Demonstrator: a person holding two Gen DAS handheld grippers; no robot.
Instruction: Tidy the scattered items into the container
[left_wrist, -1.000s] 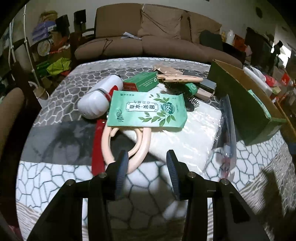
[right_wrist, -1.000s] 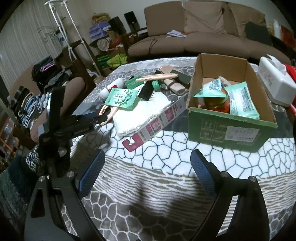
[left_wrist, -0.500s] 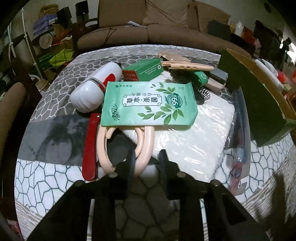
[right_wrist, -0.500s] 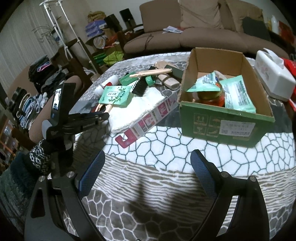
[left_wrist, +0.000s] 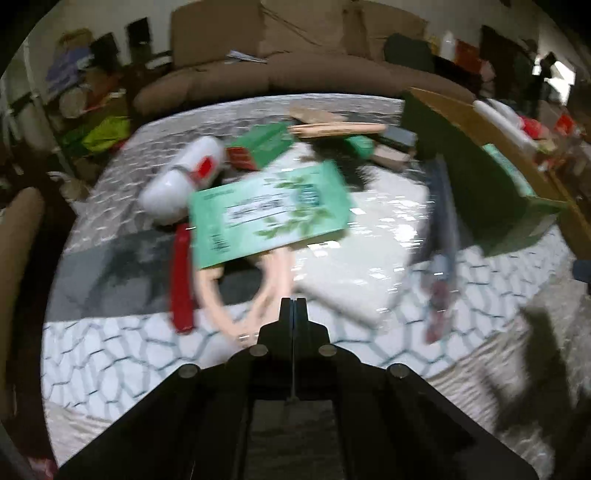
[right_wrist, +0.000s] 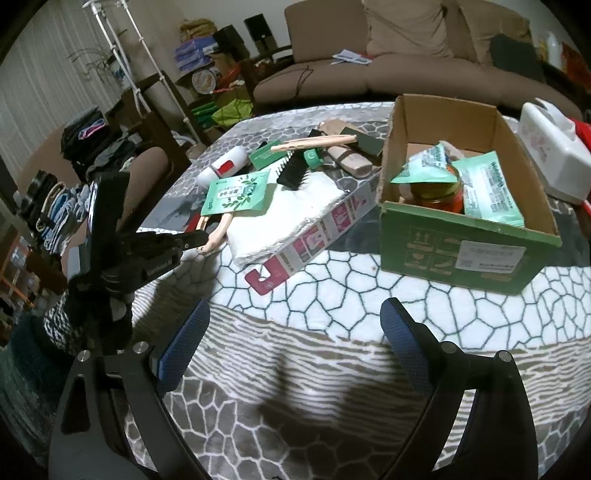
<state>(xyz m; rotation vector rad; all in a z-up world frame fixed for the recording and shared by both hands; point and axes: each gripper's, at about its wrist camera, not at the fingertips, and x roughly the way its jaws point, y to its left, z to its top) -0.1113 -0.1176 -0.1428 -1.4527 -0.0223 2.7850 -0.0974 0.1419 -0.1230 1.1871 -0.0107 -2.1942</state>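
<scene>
My left gripper (left_wrist: 293, 306) is shut, its fingers meeting at the near end of a pink double loop (left_wrist: 210, 291) that lies just left of the tips; nothing shows between them. A green wet-wipe packet (left_wrist: 269, 210) rests tilted on the loop's far end. In the right wrist view the left gripper (right_wrist: 199, 236) points at the same pink loop (right_wrist: 221, 229) below the green packet (right_wrist: 236, 194). The green cardboard box (right_wrist: 461, 254) stands at the right with packets and a jar inside. My right gripper (right_wrist: 291, 321) hangs open over bare cloth, holding nothing.
A white towel pack (right_wrist: 291, 210), black comb (right_wrist: 291, 173), wooden stick (right_wrist: 314, 142), white bottle (right_wrist: 225, 166) and small green box lie scattered left of the cardboard box. A red strip (left_wrist: 181, 280) lies beside the loop. A white tissue holder (right_wrist: 550, 155) stands far right; a sofa (right_wrist: 369, 74) behind.
The left gripper's jaws closed from well apart to touching at the pink loop's near end. The green packet turned slightly. The right gripper stayed open and still.
</scene>
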